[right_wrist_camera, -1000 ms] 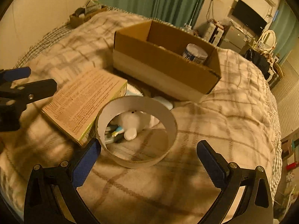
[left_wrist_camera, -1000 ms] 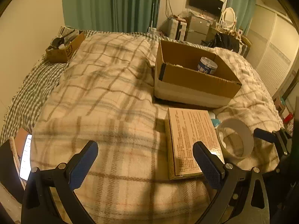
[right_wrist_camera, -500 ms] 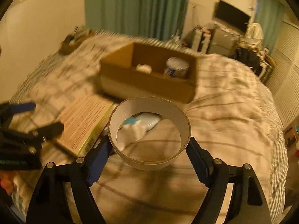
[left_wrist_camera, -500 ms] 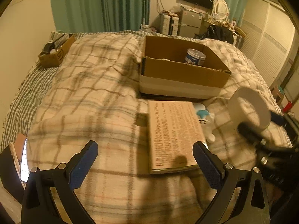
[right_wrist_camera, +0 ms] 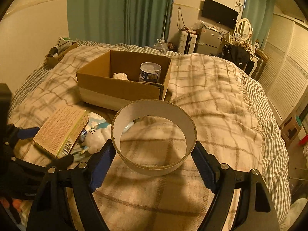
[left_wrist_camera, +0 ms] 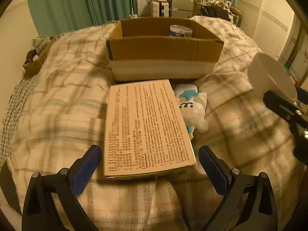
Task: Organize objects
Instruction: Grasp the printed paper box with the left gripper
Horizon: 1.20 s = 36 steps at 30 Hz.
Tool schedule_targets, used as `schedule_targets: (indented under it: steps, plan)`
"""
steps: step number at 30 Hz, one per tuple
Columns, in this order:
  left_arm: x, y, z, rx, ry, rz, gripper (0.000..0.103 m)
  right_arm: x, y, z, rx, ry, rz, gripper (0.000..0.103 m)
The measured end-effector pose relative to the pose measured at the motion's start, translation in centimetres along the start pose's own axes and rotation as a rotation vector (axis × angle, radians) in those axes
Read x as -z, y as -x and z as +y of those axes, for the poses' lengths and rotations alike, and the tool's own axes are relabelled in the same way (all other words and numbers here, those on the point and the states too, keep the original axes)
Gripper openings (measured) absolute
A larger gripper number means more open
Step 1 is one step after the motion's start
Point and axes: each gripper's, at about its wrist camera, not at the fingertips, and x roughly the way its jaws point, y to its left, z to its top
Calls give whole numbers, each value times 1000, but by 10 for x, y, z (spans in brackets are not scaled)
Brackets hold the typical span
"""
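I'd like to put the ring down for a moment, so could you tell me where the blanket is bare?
Bare blanket lies right of the cardboard box and beneath the ring; also left of the printed carton. It is crowded between carton and ring, around the white toy.

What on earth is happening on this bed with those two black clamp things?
A person is tidying loose items into the open brown cardboard box on the plaid blanket. The right gripper is shut on a wide white cardboard ring, held up off the bed. The left gripper is open, its fingers either side of the near end of a flat tan printed medicine box lying on the blanket. A white plush toy lies beside that box. A blue-labelled round tub already sits in the cardboard box.
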Motion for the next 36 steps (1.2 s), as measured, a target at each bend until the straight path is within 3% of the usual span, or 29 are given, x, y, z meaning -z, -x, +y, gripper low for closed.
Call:
schedule_targets:
  steps: [3,5,6,16,25,36]
  plan:
    - [3,-2,1,15,-1,-24,102,2,2,0,-7,-12,-5,80]
    - [5,-4,-1,15,-16,-29,82,4,4,0,-8,-15,-5,80]
    - [6,-5,-1,10,-15,-28,79,4,4,0,-7,-15,-5,80]
    - [5,34,12,88,41,-157,77,9,24,8,-5,-3,-33,80]
    - [-11,70,27,102,58,-264,76,-3,48,12,-11,16,-88,80]
    - [-87,106,46,71,26,-391,76,-70,78,23,-11,92,-217,80]
